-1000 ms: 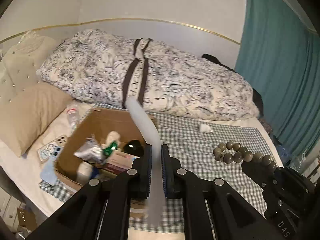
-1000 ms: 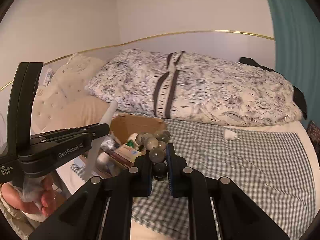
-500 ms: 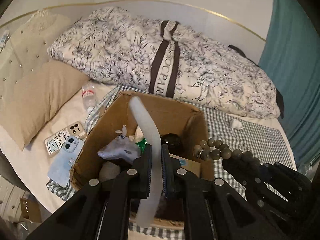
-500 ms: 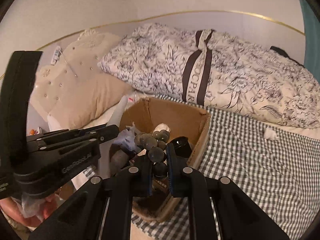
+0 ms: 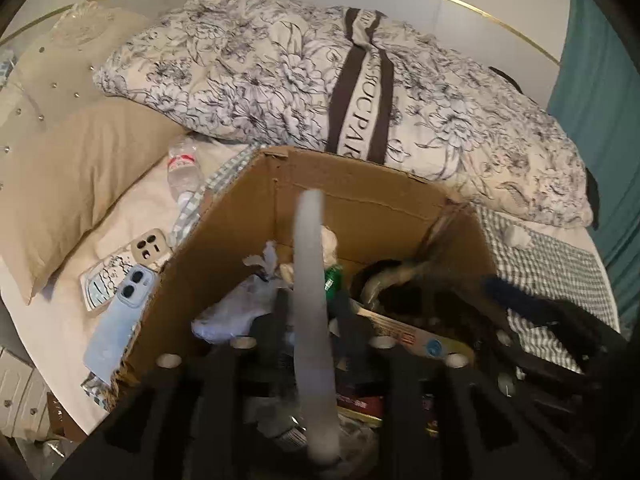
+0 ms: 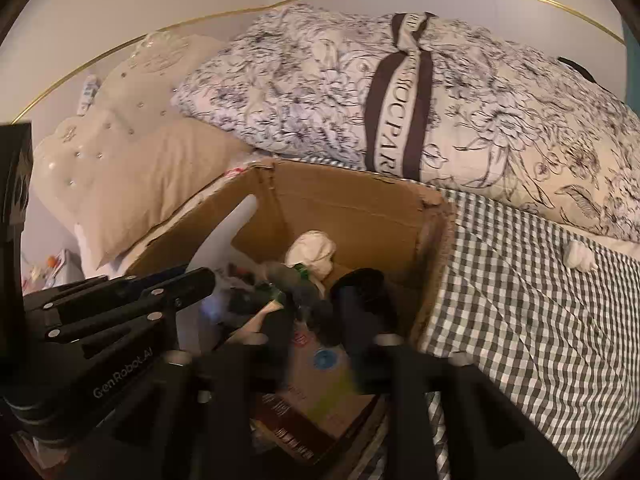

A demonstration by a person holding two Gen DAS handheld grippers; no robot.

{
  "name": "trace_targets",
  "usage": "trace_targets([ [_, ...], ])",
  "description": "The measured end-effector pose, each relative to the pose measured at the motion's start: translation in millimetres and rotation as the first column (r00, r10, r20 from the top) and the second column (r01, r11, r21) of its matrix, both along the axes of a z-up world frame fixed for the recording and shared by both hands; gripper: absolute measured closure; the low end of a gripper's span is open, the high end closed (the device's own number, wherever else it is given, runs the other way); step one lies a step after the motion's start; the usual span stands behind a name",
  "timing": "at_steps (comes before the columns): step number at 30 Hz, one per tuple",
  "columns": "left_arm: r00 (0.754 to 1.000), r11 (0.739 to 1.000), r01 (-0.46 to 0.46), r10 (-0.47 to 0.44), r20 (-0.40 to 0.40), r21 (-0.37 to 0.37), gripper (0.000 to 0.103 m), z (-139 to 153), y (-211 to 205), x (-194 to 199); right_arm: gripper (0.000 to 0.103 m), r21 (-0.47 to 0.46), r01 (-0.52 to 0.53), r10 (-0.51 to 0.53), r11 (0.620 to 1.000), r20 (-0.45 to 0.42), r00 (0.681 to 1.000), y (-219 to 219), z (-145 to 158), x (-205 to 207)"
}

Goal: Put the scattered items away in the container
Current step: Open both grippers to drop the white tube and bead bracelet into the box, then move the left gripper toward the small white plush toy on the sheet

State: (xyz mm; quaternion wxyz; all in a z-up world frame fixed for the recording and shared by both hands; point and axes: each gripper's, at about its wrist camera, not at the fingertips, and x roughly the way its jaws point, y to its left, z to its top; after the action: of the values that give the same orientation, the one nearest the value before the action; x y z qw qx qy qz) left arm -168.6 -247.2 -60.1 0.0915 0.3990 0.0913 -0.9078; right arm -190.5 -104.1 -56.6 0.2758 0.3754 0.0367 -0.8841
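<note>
An open cardboard box (image 5: 360, 188) sits on the bed, holding several items. It also shows in the right wrist view (image 6: 352, 204). My left gripper (image 5: 310, 320) is over the box with its jaws spread; the long pale grey stick (image 5: 310, 264) stands between them, blurred. My right gripper (image 6: 312, 312) is also over the box with jaws spread. The dark bead bracelet (image 6: 296, 280) is blurred between its fingers, dropping into the box. My left gripper also shows in the right wrist view (image 6: 200, 280), at the left.
A floral duvet (image 5: 320, 72) lies behind the box and a tan pillow (image 5: 68, 176) to its left. Two phones (image 5: 120, 280) and a plastic bottle (image 5: 182, 168) lie left of the box. A crumpled white tissue (image 6: 578, 256) lies on the checked cloth (image 6: 520, 300).
Both grippers moved forward and down over the box and opened their jaws. The stick and the bead bracelet have come loose and are blurred, falling into the box.
</note>
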Motion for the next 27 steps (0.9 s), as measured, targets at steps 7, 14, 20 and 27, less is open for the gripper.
trace_targets([
  [7,0.995,0.997,-0.076,0.074,-0.06,-0.019,0.0,10.6,3.1,7.2,0.031,-0.067,0.151,-0.155,0.986,-0.066,0.986,55.5,10.6,6.3],
  [14,0.997,0.999,-0.015,0.012,-0.078,-0.029,0.0,31.0,47.2,25.8,0.03,-0.103,0.266,-0.277,0.958,-0.113,0.954,126.1,35.6,36.7],
  [20,0.992,0.998,0.063,-0.066,-0.107,-0.029,0.0,45.1,107.7,46.4,0.024,-0.123,0.342,-0.358,0.932,-0.144,0.923,189.0,57.4,67.1],
  [27,0.983,0.988,0.148,-0.152,-0.103,-0.044,0.0,42.8,182.5,52.9,0.015,-0.138,0.418,-0.438,0.898,-0.171,0.883,258.1,66.5,99.5],
])
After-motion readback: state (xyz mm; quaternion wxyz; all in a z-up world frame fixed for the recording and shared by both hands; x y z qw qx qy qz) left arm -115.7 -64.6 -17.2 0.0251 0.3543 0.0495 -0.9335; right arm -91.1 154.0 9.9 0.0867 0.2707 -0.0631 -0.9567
